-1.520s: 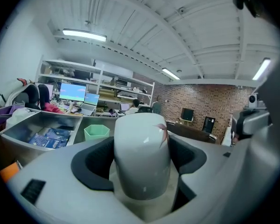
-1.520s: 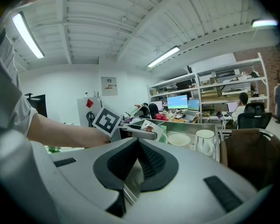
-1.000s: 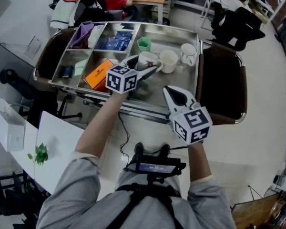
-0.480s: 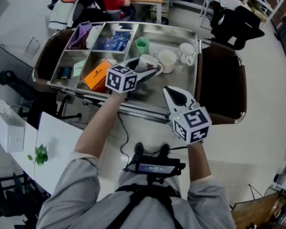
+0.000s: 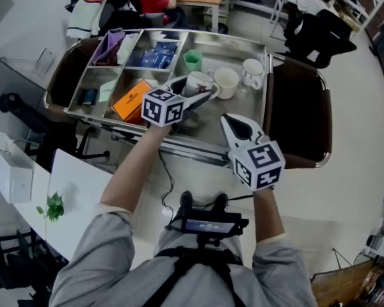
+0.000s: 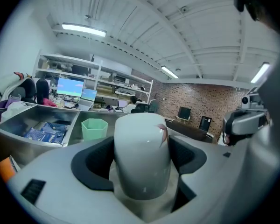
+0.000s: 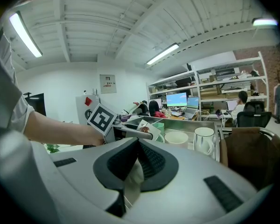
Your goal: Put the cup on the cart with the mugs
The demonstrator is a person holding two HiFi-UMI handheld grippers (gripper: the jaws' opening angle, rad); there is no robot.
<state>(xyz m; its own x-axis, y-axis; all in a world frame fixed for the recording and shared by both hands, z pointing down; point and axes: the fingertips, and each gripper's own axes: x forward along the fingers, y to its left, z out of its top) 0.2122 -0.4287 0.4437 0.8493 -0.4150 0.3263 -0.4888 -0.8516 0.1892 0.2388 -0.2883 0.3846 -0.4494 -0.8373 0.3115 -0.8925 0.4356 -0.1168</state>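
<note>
left gripper [image 5: 202, 91] stays clamped on the cup [image 5: 197, 79], at the cart [image 5: 266, 101] just left of the mugs [image 5: 226, 82]; nothing has shifted this past second, so the release is still to come. right gripper [image 5: 238, 125], shut and empty, waits nearer.

Shows barely any change from 1 second ago: just a slight drift of the right gripper [image 5: 229, 121] toward the right, above the cart [image 5: 208, 130], in the head view.

Bright, even — ceiling tubes [image 6: 83, 30]; fisheye-warped edges.
</note>
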